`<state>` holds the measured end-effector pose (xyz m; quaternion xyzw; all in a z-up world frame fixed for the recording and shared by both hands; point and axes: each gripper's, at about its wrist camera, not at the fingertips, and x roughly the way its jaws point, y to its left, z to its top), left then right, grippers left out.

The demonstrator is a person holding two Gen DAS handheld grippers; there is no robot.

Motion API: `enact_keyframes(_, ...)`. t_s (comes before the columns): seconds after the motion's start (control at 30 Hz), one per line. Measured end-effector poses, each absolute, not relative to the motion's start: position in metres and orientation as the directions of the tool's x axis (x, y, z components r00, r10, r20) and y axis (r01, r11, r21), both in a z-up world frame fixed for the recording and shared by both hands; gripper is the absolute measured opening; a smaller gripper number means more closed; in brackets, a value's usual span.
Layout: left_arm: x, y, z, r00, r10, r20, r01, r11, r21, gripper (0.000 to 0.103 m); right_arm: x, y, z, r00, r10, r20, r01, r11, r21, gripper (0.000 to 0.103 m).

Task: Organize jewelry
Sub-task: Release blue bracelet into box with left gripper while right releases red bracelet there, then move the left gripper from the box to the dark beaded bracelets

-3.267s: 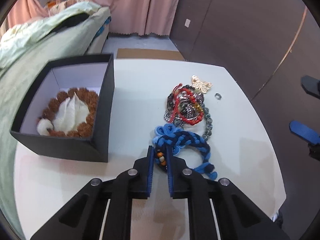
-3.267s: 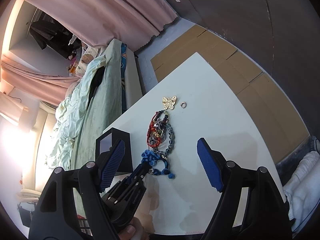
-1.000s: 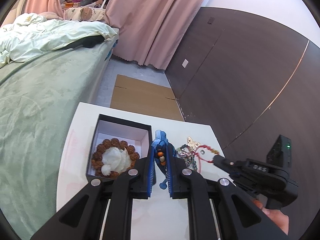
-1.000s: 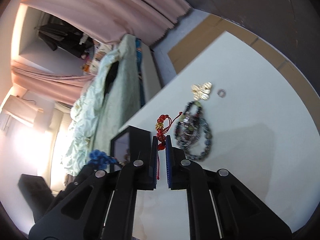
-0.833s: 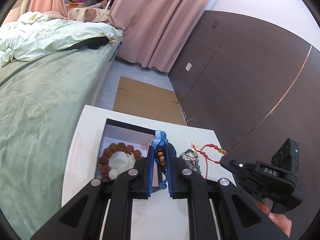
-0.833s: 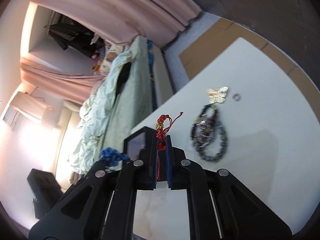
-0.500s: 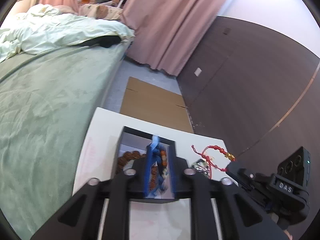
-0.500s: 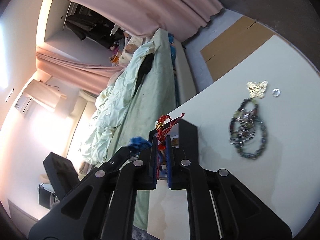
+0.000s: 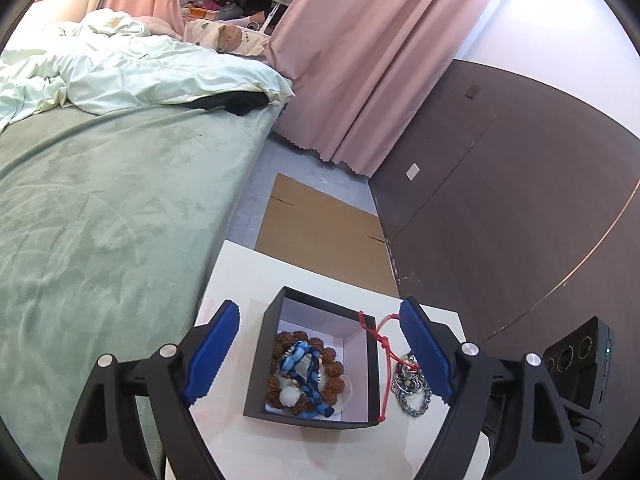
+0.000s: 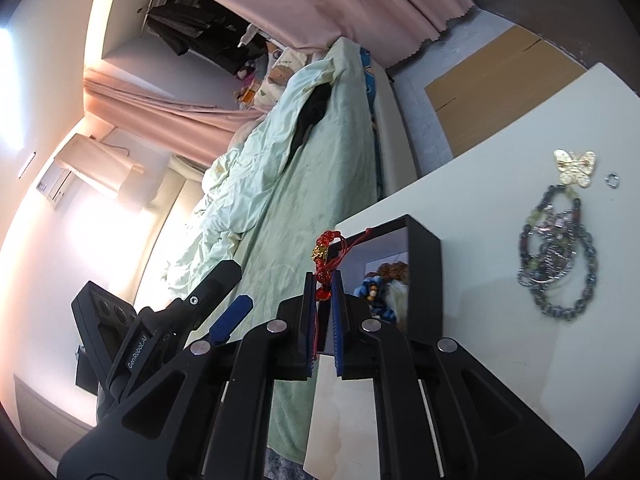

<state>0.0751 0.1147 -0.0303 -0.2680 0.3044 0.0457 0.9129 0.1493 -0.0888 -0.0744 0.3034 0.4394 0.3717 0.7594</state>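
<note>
White tabletop beside a green-covered bed (image 9: 100, 216) carries the work, with pink curtains (image 9: 352, 60) and a dark wall panel behind.

The left gripper (image 9: 320, 354) stands over the black box (image 9: 256, 364) with its blue pads spread wide; its jaws have just been opening, and nothing is pinched between them. Directly below, the blue braided bracelet (image 9: 306, 372) lies inside the box on top of the brown bead bracelet (image 9: 332, 364) and a white piece, which suggests the wide spread was meant to let it drop there.

The right gripper (image 10: 324, 306) has its pads pressed together on the red cord bracelet (image 10: 326, 258), whose red knots and gold bead stick up above the fingertips. In the left wrist view the cord hangs across the box's right wall, partly inside and partly out, so the piece appears to be on its way in but not yet released. Holding it high likely keeps the loose cord from catching on the rim.

Farther out, toward the table's far right edge, the dark beaded chains (image 10: 556, 264) lie in a loose tangle, with the gold butterfly (image 10: 574, 166) just beyond them and a small ring (image 10: 611, 179) beside it. These three appear still to be sorted.
</note>
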Motion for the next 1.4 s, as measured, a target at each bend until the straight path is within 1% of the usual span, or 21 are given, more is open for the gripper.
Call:
enact_keyframes(0.07,0.074,0.116,-0.030,0.810,-0.076,-0.581,-0.250,0.852,-0.459,0.081,0.151,-0.083,-0.076,0.325,0.829,-0.456,-0.301,0.548,0.781,0.009)
enact_keyframes(0.1,0.074,0.116,-0.030,0.810,-0.074,-0.582,-0.251,0.853,-0.457,0.084,0.155,-0.079,-0.079,0.316,0.815,-0.485,-0.292,0.570,0.768,0.013)
enact_keyframes(0.13,0.074,0.115,-0.031,0.809,-0.072,-0.583,-0.250,0.855,-0.454,0.086,0.157,-0.077,-0.082,0.307,0.808,-0.502,-0.280,0.581,0.764,0.026)
enact_keyframes(0.17,0.073,0.114,-0.031,0.809,-0.071,-0.584,-0.250,0.857,-0.450,0.087,0.159,-0.078,-0.085,0.302,0.804,-0.513,-0.263,0.587,0.765,0.033)
enact_keyframes(0.23,0.073,0.111,-0.031,0.808,-0.067,-0.585,-0.248,0.862,-0.442,0.091,0.159,-0.086,-0.087,0.320,0.791,-0.521,-0.237,0.599,0.765,0.056)
enact_keyframes(0.27,0.072,0.110,-0.031,0.808,-0.067,-0.585,-0.245,0.865,-0.438,0.092,0.157,-0.091,-0.084,0.340,0.781,-0.524,-0.235,0.610,0.756,0.063)
enact_keyframes(0.3,0.072,0.108,-0.030,0.809,-0.066,-0.584,-0.243,0.867,-0.435,0.094,0.156,-0.098,-0.080,0.366,0.768,-0.526,-0.238,0.624,0.745,0.073)
enact_keyframes(0.33,0.071,0.107,-0.030,0.809,-0.067,-0.584,-0.241,0.869,-0.432,0.095,0.154,-0.102,-0.077,0.382,0.762,-0.523,-0.240,0.629,0.740,0.078)
enact_keyframes(0.67,0.067,0.081,-0.029,0.803,-0.087,-0.590,-0.197,0.895,-0.400,0.095,0.143,-0.147,-0.066,0.457,0.708,-0.539,-0.193,0.671,0.716,0.079)
enact_keyframes(0.73,0.067,0.074,-0.029,0.801,-0.093,-0.591,-0.182,0.903,-0.389,0.095,0.140,-0.153,-0.063,0.469,0.696,-0.543,-0.191,0.681,0.707,0.088)
enact_keyframes(0.8,0.067,0.067,-0.029,0.799,-0.100,-0.593,-0.168,0.910,-0.380,0.095,0.138,-0.160,-0.058,0.484,0.682,-0.549,-0.196,0.696,0.691,0.091)
enact_keyframes(1.2,0.073,0.030,-0.036,0.783,-0.152,-0.604,-0.108,0.922,-0.372,0.095,0.130,-0.200,-0.056,0.515,0.629,-0.583,-0.156,0.737,0.657,0.096)
enact_keyframes(1.4,0.078,0.007,-0.042,0.768,-0.181,-0.614,-0.066,0.932,-0.356,0.095,0.128,-0.219,-0.053,0.523,0.610,-0.595,-0.137,0.749,0.648,0.096)
